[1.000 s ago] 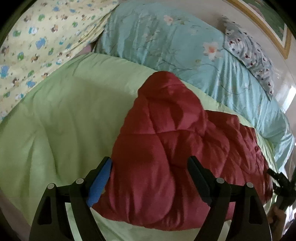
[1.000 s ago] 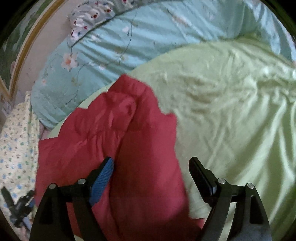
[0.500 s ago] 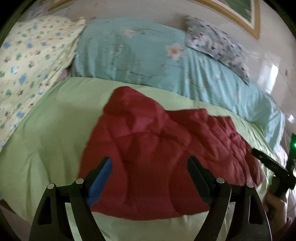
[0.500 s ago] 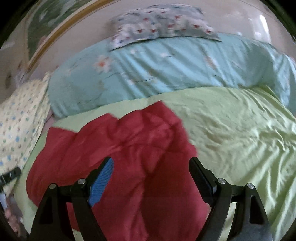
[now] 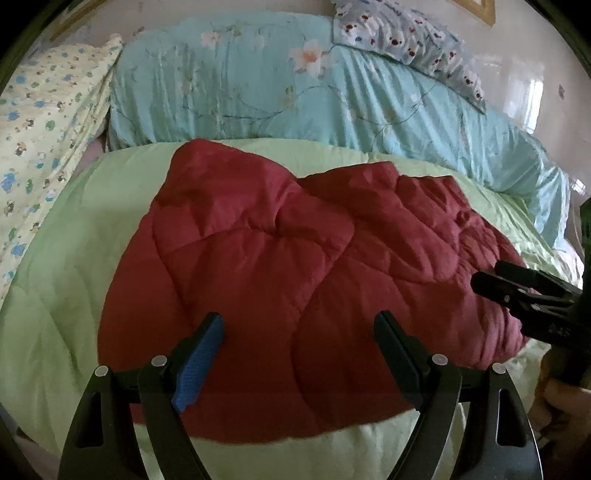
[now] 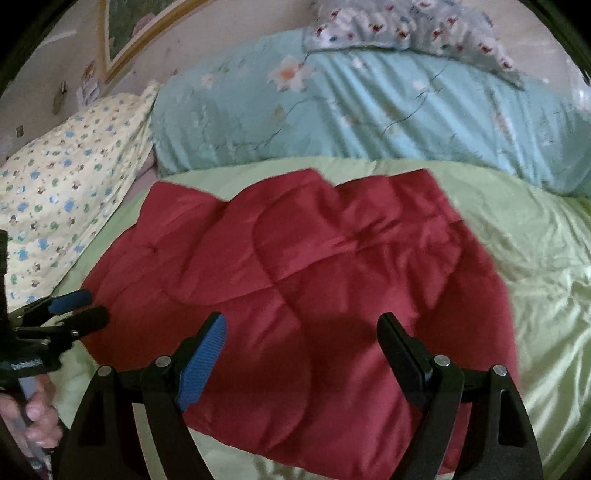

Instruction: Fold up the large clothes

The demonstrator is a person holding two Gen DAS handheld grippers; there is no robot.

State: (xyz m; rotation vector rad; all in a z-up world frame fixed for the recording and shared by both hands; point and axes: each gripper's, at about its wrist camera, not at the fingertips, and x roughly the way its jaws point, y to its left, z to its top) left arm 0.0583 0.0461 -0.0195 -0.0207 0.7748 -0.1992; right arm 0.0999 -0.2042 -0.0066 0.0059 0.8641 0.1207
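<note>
Black jaws on the left gripper (image 5: 297,326) stand spread wide with nothing between them, one pad faced in blue; they hang over the near part of a red quilted garment (image 5: 295,280), apart from its cloth. The right gripper (image 6: 301,328) shows the same: jaws spread, holding nothing, above the near edge of the red quilted garment (image 6: 303,280). In the left wrist view the right gripper (image 5: 491,280) comes in from the right edge beside the garment's right end. In the right wrist view the left gripper (image 6: 79,306) sits at the left edge, near the garment's left end, with the person's hand (image 6: 37,417) below it.

The garment lies folded and puffy on a light green comforter (image 5: 55,288) that covers the bed. Behind it, a turquoise floral duvet (image 5: 258,88) is bunched along the wall, with a small patterned pillow (image 5: 406,33) on top. A yellow printed pillow (image 5: 40,122) lies to the left.
</note>
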